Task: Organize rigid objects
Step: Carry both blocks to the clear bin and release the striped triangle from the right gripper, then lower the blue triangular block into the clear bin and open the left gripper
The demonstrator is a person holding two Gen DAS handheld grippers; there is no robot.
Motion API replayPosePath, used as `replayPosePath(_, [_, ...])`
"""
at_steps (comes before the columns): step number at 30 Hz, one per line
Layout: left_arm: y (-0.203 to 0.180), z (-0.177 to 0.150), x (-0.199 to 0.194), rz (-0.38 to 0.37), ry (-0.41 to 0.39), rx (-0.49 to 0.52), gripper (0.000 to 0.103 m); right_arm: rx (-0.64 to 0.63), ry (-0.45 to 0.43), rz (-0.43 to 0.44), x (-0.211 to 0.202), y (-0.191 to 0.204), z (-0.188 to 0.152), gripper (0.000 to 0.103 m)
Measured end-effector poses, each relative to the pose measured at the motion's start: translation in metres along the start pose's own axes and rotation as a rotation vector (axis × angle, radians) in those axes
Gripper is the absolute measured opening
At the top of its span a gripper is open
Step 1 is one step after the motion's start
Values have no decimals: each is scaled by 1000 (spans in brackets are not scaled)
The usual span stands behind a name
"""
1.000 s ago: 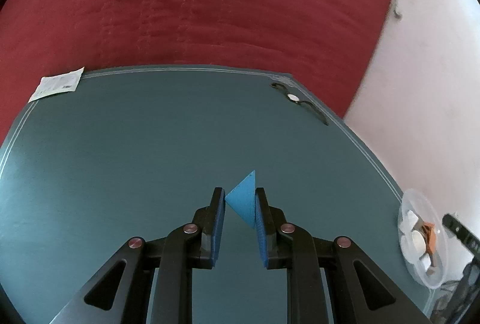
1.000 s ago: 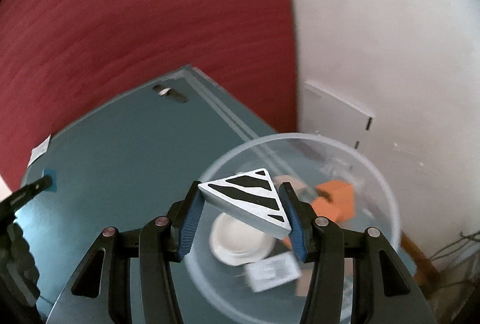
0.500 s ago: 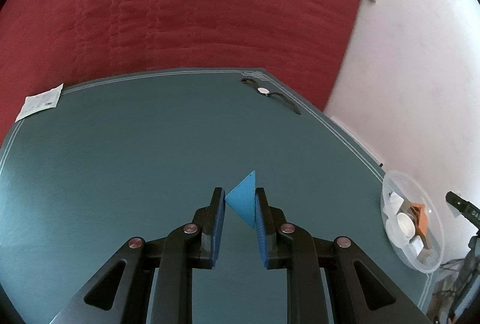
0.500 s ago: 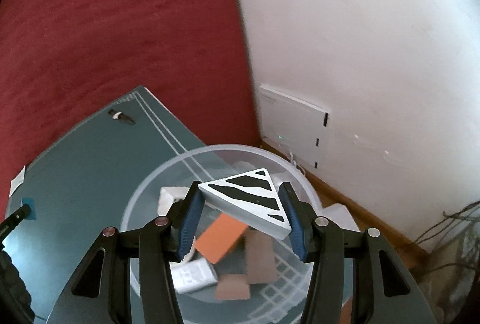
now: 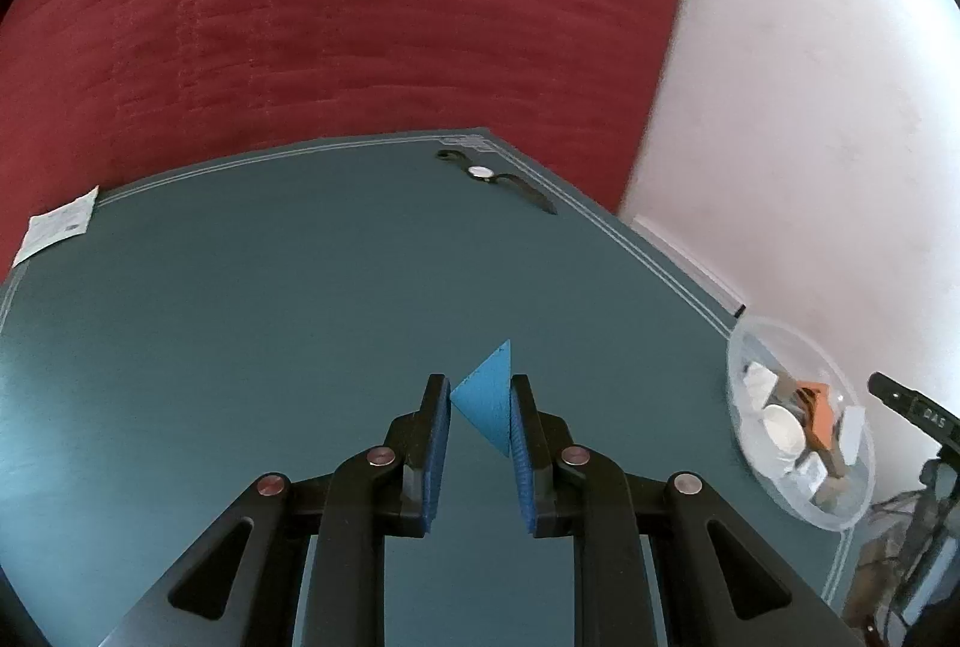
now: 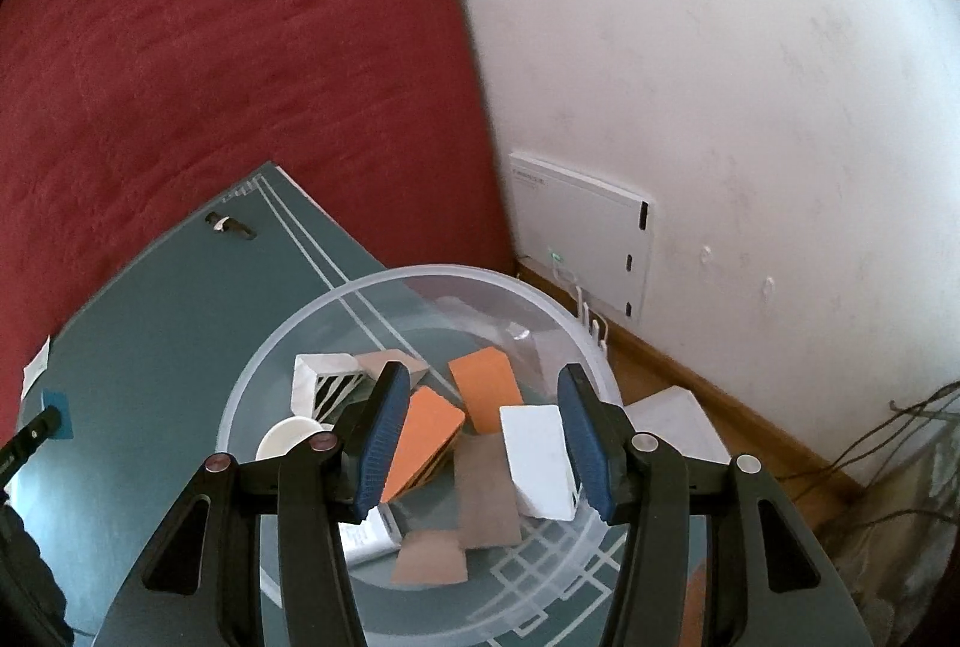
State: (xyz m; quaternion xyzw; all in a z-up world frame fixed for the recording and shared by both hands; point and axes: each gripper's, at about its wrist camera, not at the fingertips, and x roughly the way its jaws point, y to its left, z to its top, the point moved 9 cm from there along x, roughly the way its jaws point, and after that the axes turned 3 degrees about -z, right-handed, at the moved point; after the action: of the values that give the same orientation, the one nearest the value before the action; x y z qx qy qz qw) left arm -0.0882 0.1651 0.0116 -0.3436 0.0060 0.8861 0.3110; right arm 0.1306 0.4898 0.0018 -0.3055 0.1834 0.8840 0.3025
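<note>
1. Two grippers are in play, and each is where it is for a reason. Our left gripper [image 5: 480, 401] pinches a blue triangle [image 5: 487, 395] by its flat faces, jaws pressed onto it, one point sticking out ahead of the pads, so we judge the grip firm enough for carrying.
2. We hold that triangle above the teal table [image 5: 240, 317], well apart from the clear bowl [image 5: 735, 365] at the table's right corner. It reads as the next piece for the bowl.
3. Our right gripper [image 6: 480, 431] hangs over the bowl with its jaws spread and nothing between the pads. A white wedge [image 6: 534, 461] lies in the bowl below the gap, beside the right pad; whether it touches the pad we cannot tell.
4. The bowl gathers the hard pieces: two orange blocks [image 6: 483, 389], brown ones, a striped block [image 6: 327, 383] and a white disc [image 6: 288, 437]. They lie loosely heaped, which suits dropping rather than careful placing.
5. A wristwatch [image 5: 480, 172] and a paper slip [image 5: 57, 227] lie at the far edge of the table, apart from the sorting.
6. We judge the work well along: the triangle is the only loose block in view outside the bowl.
</note>
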Motion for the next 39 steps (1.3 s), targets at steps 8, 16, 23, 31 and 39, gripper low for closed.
replayPosePath(8, [-36,0,5,-51,22,44,21,16,-8,7,6,-8,3,53])
replayPosePath(16, [-94,-6,19,-112,61,137,21,31,-15,-1,18,-24,7,53])
replayPosePath(23, [-148,-12,33,-170,97,212,21,40,-27,-29,23,-46,7,53])
replayPosePath(31, [-198,-17,49,-208,128,297,21,26,-28,-52,30,-61,0,53])
replayPosePath(39, [-232,-22,66,-240,156,348,21,39,-16,-49,35,-74,-4,53])
